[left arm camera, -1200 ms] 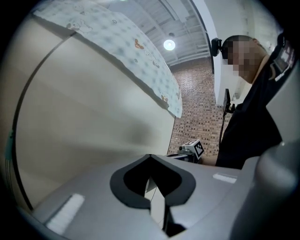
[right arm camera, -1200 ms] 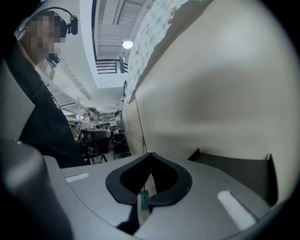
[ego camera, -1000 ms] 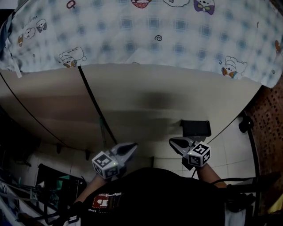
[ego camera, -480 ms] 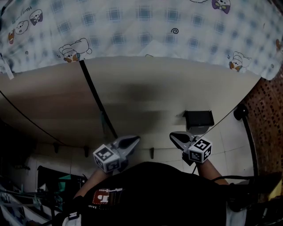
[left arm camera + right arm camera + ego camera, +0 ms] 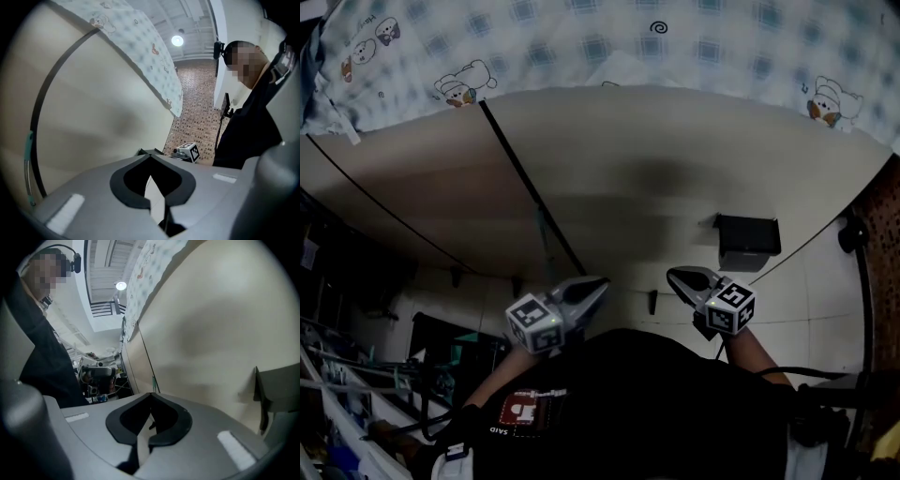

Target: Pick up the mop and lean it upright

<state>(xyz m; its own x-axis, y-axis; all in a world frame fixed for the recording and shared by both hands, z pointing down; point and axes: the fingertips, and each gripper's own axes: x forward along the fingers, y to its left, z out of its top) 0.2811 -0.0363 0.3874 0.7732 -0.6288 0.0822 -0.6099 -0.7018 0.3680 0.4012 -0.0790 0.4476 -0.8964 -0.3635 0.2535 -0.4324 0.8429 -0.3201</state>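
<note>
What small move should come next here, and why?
Probably open the left gripper and ease it toward the dark pole, likely the mop handle, slanting across the beige panel. Both it and the right gripper are shut and empty, and the pole's lower end sits just ahead of the left one.

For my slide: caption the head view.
Shut left hand-held gripper and shut right hand-held gripper facing a beige panel.

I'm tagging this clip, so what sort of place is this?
Probably a bedroom at home: a cartoon-print sheet hangs over a beige panel, likely a bed's side, above a tiled floor, with a brick-pattern wall at right.
</note>
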